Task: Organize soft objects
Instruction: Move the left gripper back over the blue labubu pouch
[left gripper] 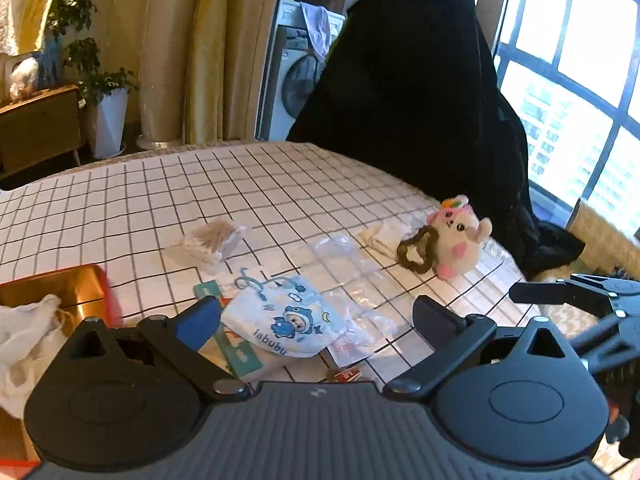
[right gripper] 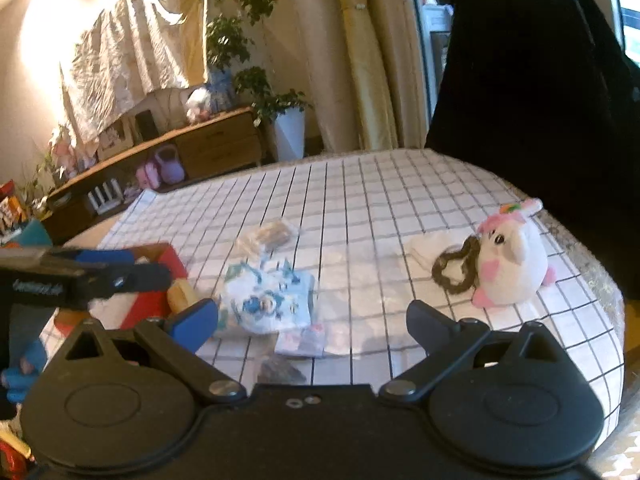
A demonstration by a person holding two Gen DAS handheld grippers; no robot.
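The left gripper [left gripper: 318,320] stands with its jaws spread wide and nothing between them; just beyond its tips lies a small white cloth pouch [left gripper: 286,316] printed with blue cartoon figures and blue clouds, flat on the table. The word "labubu" runs in blue along its near edge. Under it lie a green-and-white card [left gripper: 232,344] and crumpled clear plastic wrap [left gripper: 352,276]; a small red-and-white label at the near edge is too blurred to read. The right gripper [right gripper: 312,320] is likewise released and empty, pointed at the same pouch [right gripper: 266,300] from the other side.

To the left sits a box [left gripper: 86,292] with red sides and a golden inside, a white cloth [left gripper: 28,328] spilling over its near edge. Farther out lies a clear bag of pale sticks [left gripper: 214,238]. Toward the right edge of the table stands a white plush toy [left gripper: 460,240] with pink cheeks, pink feet and an orange-and-green tuft on its head, a dark heart-shaped ring [left gripper: 418,250] touching its side.

The table [left gripper: 240,184] wears a white cloth with a black grid. Beyond it hang a large black cloth [left gripper: 412,80] and yellow curtains [left gripper: 208,60], with a washing machine [left gripper: 296,80] between them, a potted plant [left gripper: 104,116], a wooden sideboard [left gripper: 40,128] and a big window [left gripper: 580,80].
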